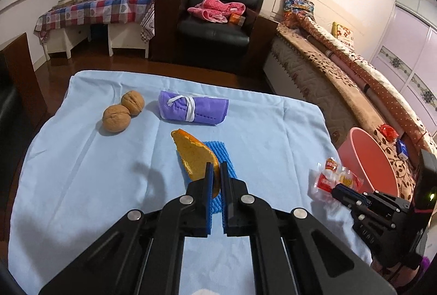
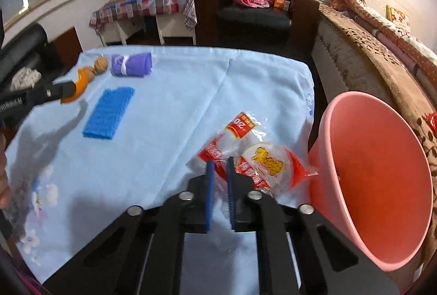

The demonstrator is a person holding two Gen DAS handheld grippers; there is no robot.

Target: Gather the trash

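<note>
At the centre of the left wrist view, the left gripper [image 1: 216,168] pinches the lower end of an orange peel [image 1: 195,155] and holds it above a blue sponge [image 1: 222,158] lying on the light blue cloth [image 1: 82,172]. In the lower middle of the right wrist view, the right gripper [image 2: 219,162] is clamped on a red and clear plastic wrapper [image 2: 256,155], just left of the pink bucket [image 2: 382,172] filling the right side. Two walnuts [image 1: 123,110] and a rolled purple cloth [image 1: 194,109] lie toward the upper left of the table.

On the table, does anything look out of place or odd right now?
Little stands out: the pink bucket stands off the table's right edge, tilted toward it. The purple mask, two walnuts and blue sponge lie neatly; the orange peel and wrapper are gripped.
</note>
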